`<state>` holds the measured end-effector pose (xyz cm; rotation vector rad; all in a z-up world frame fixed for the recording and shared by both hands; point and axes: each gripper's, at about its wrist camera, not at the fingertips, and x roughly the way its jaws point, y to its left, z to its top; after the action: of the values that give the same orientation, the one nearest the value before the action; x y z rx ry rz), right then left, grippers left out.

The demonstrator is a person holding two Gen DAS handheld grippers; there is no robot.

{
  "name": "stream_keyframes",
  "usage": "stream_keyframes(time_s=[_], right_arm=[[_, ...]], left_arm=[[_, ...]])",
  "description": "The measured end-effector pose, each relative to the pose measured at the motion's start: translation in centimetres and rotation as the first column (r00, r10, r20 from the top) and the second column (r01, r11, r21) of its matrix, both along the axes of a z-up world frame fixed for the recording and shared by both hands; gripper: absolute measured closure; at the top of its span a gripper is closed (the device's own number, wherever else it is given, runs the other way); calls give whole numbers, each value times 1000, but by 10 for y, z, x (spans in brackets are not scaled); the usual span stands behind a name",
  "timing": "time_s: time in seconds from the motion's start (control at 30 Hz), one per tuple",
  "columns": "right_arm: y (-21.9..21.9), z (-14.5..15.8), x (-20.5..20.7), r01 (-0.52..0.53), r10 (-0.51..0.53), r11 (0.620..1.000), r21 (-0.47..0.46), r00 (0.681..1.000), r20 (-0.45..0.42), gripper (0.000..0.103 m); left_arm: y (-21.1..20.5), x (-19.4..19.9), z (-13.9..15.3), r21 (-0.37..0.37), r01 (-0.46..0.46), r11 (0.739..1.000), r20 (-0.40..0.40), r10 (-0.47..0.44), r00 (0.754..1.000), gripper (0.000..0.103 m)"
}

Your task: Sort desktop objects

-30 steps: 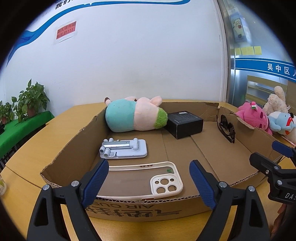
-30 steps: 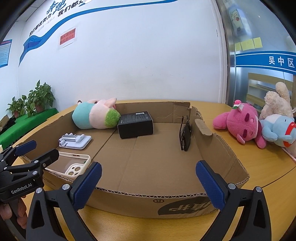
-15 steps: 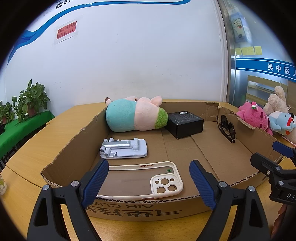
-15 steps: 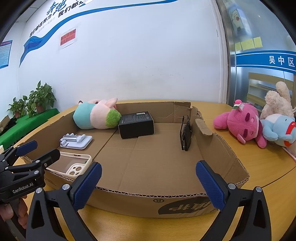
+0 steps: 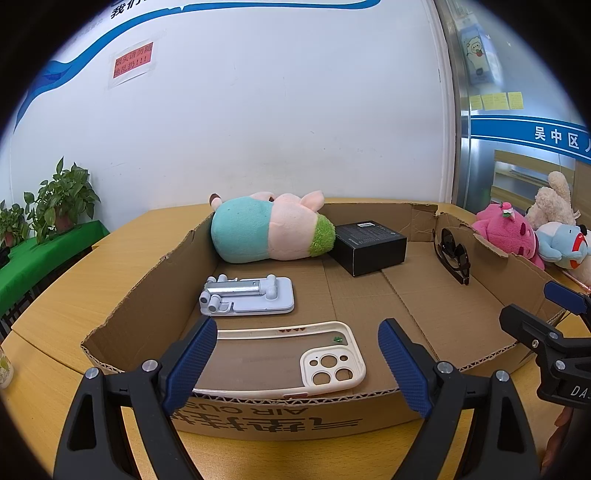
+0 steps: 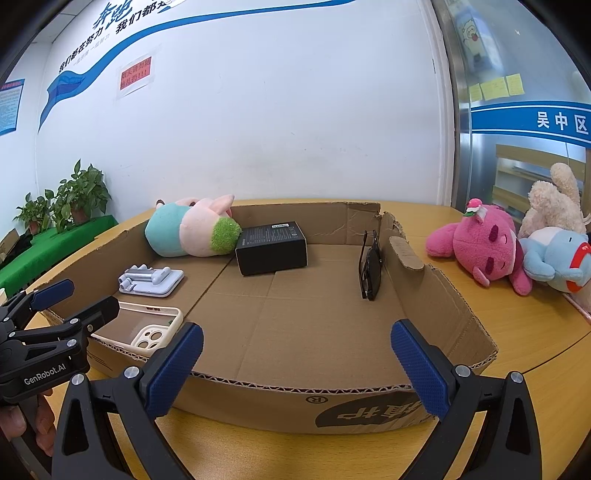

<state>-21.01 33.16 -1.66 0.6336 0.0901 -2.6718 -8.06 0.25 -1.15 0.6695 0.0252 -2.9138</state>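
Risk: both tongs, left (image 5: 297, 360) and right (image 6: 297, 363), gaped wide and empty; sunglasses (image 6: 370, 268), seemingly propped against box wall (image 6: 443, 295), could topple if nudged.

Cream phone case (image 5: 288, 354) flat in cardboard box (image 5: 465, 321); black sunglasses (image 6: 370, 269) against its wall

A white wall (image 5: 280, 110) fills the upper frame, crossed by a blue painted stripe (image 6: 229, 18) and bearing a red notice (image 5: 133, 65) at upper left. Potted plants (image 6: 79, 197) stand on a green-covered surface (image 5: 33, 262) at the left edge. Yellow sticky notes (image 6: 495, 86) dot a glass panel (image 6: 517, 74) at upper right, above a blue sign (image 6: 535, 120).
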Motion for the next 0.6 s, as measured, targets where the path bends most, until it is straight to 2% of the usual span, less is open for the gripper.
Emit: stream_keyframes(time_s=[0.6], right_arm=[[1,1,-1,2,-2,1000,1,1000,0,0]], left_arm=[[0,0,-1,-2,2,1000,1,-2,1000,14]])
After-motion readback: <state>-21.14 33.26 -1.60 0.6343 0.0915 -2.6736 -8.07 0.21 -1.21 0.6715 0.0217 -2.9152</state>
